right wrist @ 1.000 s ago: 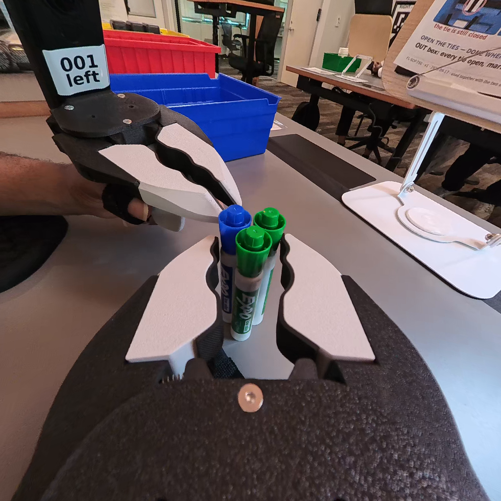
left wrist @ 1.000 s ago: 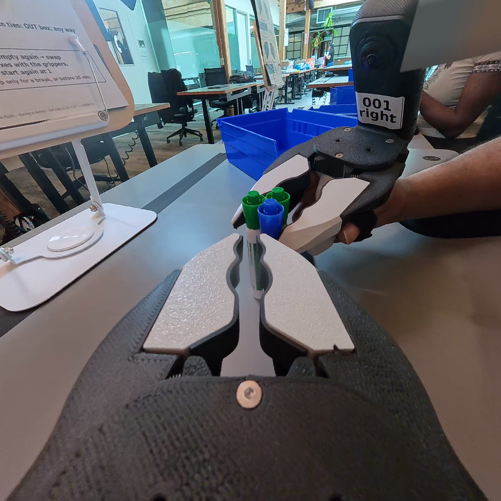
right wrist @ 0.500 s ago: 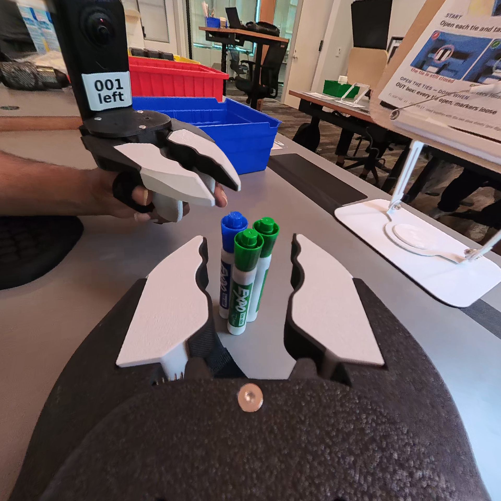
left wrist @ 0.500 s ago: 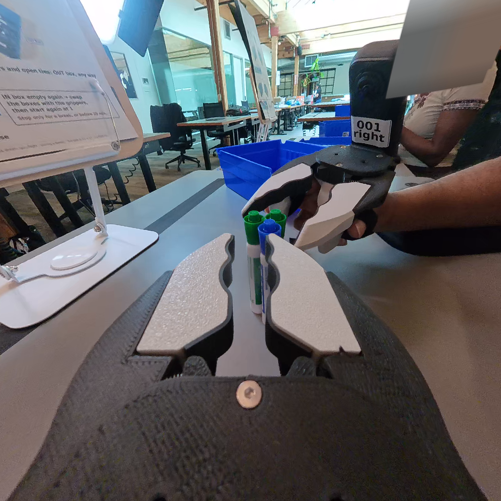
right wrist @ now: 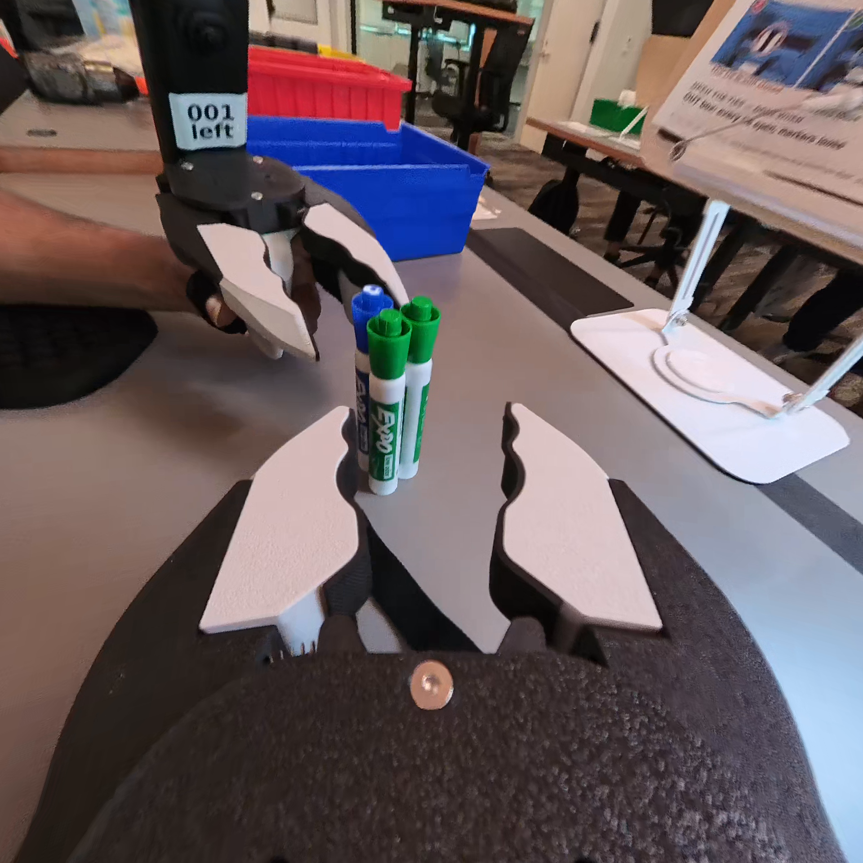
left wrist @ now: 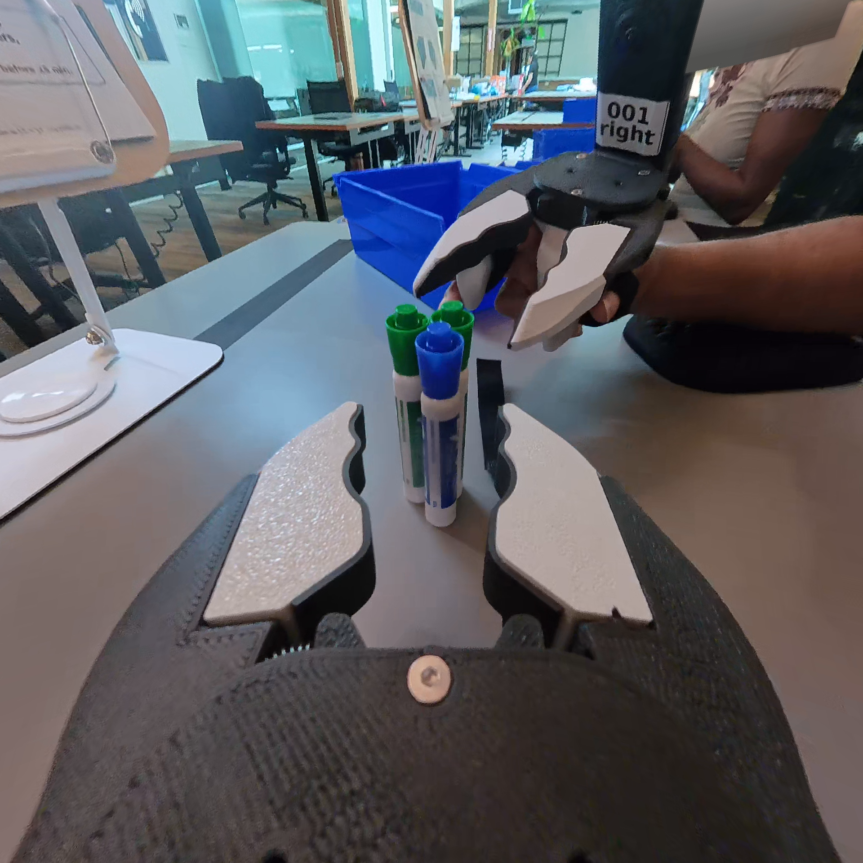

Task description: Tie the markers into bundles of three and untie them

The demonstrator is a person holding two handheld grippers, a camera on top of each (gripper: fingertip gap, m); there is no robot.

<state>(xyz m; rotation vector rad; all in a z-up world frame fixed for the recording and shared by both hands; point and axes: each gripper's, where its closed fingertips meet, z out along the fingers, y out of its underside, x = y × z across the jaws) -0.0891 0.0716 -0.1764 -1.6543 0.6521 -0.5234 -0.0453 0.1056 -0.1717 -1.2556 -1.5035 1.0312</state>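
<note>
Three markers stand upright and close together on the grey table: two green-capped ones (left wrist: 407, 397) and a blue-capped one (left wrist: 440, 420). No tie shows around them. My left gripper (left wrist: 432, 413) is open, its fingers on either side of the markers and not touching them. A black strap (left wrist: 489, 401) lies flat on the table to the right of the markers. In the right wrist view the markers (right wrist: 390, 401) stand just past the right gripper (right wrist: 427, 408), which is open and empty. Each gripper also shows in the other's view, open, beyond the markers: the right one (left wrist: 462, 320) and the left one (right wrist: 359, 327).
A blue bin (left wrist: 397, 210) stands behind the markers, also seen in the right wrist view (right wrist: 397, 187), with a red bin (right wrist: 322, 88) behind it. A white stand base (left wrist: 116, 373) with an instruction sheet sits to one side (right wrist: 700, 387). A black pad (right wrist: 60, 350) lies under the left forearm. My right gripper's tips are some 10 centimetres from the black strap (left wrist: 489, 401).
Both grippers have opened and drawn back from the markers. The three markers stay standing on the table, now free of both.
</note>
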